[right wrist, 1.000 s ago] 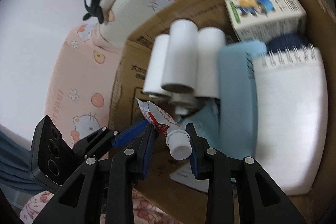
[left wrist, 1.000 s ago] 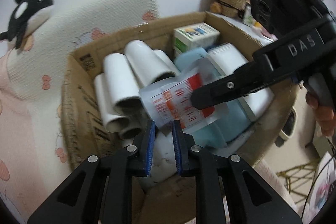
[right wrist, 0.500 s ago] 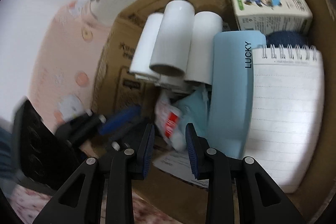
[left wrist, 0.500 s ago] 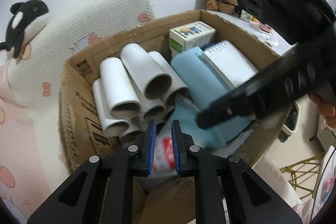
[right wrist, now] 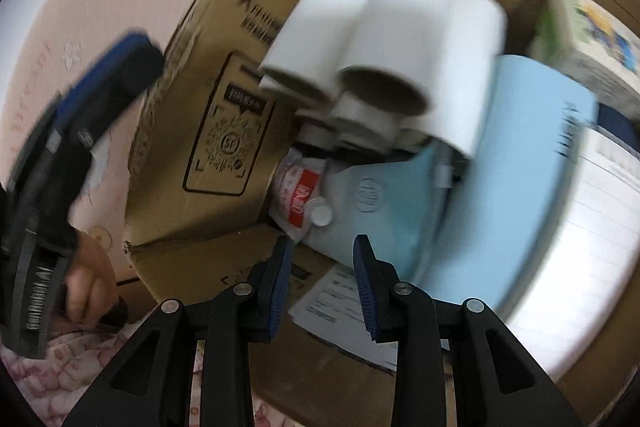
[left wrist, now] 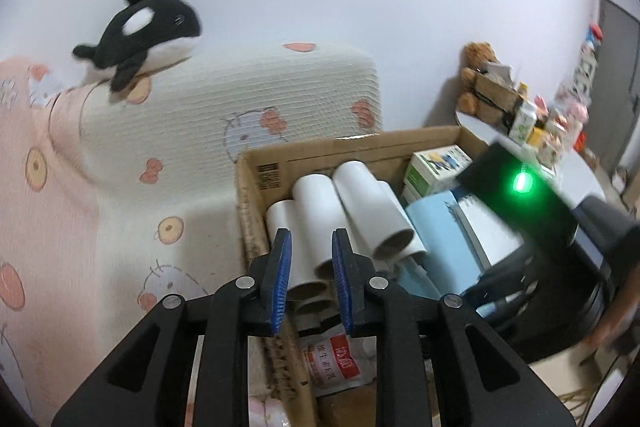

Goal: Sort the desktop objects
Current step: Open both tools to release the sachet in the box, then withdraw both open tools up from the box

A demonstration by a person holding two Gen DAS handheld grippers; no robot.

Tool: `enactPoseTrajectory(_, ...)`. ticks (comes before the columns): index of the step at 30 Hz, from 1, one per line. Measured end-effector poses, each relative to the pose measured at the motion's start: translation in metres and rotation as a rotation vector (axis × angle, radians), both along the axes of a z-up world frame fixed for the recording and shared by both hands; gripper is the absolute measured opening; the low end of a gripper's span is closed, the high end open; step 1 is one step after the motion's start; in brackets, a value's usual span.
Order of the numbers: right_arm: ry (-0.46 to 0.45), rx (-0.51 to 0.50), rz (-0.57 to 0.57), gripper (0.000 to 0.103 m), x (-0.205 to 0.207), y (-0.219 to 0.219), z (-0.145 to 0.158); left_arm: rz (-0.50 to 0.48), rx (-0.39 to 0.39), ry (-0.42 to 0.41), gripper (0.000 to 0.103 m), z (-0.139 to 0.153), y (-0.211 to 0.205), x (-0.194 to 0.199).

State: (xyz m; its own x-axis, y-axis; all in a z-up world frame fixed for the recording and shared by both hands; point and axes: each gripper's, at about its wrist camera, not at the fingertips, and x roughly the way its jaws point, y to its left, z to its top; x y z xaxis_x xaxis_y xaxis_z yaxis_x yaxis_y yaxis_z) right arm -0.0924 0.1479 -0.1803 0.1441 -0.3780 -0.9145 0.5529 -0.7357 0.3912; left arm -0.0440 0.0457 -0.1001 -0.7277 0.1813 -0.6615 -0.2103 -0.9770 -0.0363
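Observation:
A cardboard box (left wrist: 344,147) (right wrist: 208,99) holds several white paper rolls (left wrist: 360,207) (right wrist: 380,27), a light blue case (left wrist: 440,239) (right wrist: 520,155), a spiral notebook (right wrist: 580,247) and a small printed carton (left wrist: 436,163) (right wrist: 592,35). A white pouch with red print and a white cap (right wrist: 300,195) (left wrist: 332,359) lies in the box's near corner. My left gripper (left wrist: 310,281) is open and empty above the box's near left edge. My right gripper (right wrist: 322,285) is open and empty just in front of the pouch.
A plush orca (left wrist: 140,31) sits on a white patterned cushion (left wrist: 240,99) behind the box. Pink patterned bedding (left wrist: 40,187) lies left. A cluttered side table with a teddy bear (left wrist: 480,75) stands at the back right. A printed paper sheet (right wrist: 340,299) lies in the box.
My right gripper let go of the pouch; it now lies in the box's corner. The right gripper drew back and stands open. My left gripper opened and swung left and up.

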Motion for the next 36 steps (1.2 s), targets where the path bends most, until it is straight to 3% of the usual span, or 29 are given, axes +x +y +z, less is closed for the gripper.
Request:
enactPoseTrajectory(8,0.038,0.15,0.095,0.027,0.001,-0.033,-0.023,0.009,0.053,-0.013,0.023,0.0,-0.014,-0.002)
enactPoseTrajectory(12,0.085,0.172,0.094,0.027,0.001,-0.036,-0.02,0.003,0.054,-0.016,0.025,-0.001,-0.016,0.001)
enactPoseTrajectory(14,0.119,0.169,0.08,0.027,0.007,-0.034,-0.012,-0.004,0.057,-0.017,0.043,0.0,-0.016,0.002)
enactPoseTrajectory(17,0.195,0.073,0.048,0.028,0.024,-0.023,0.016,-0.021,0.066,0.003,0.061,0.004,-0.017,0.005)
enactPoseTrajectory(18,0.216,0.046,0.033,0.031,0.028,-0.02,0.023,-0.025,0.066,0.014,0.062,0.006,-0.017,0.007)
enactPoseTrajectory(20,0.289,-0.018,-0.032,0.05,0.037,-0.011,0.043,-0.031,0.054,0.039,0.065,0.011,-0.016,0.01)
enactPoseTrajectory(21,0.32,-0.04,-0.062,0.065,0.04,-0.007,0.049,-0.039,0.046,0.052,0.066,0.014,-0.014,0.012)
enactPoseTrajectory(22,0.367,-0.07,-0.106,0.071,0.044,-0.003,0.059,-0.055,0.049,0.062,0.066,0.018,-0.013,0.012)
enactPoseTrajectory(26,0.514,-0.089,-0.188,0.073,0.055,-0.009,0.09,-0.115,0.125,-0.008,0.066,0.045,-0.019,0.001)
enactPoseTrajectory(28,0.554,-0.083,-0.204,0.086,0.067,-0.023,0.102,-0.098,0.156,-0.013,0.066,0.061,-0.023,-0.003)
enactPoseTrajectory(30,0.6,-0.077,-0.198,0.097,0.076,-0.028,0.115,-0.09,0.127,0.01,0.066,0.075,-0.023,-0.003)
enactPoseTrajectory(34,0.698,-0.071,-0.224,0.102,0.072,-0.013,0.146,-0.102,-0.003,0.061,0.066,0.101,-0.017,0.005)
enactPoseTrajectory(36,0.752,-0.032,-0.232,0.102,0.079,-0.013,0.16,-0.132,0.019,0.081,0.066,0.117,-0.019,0.015)
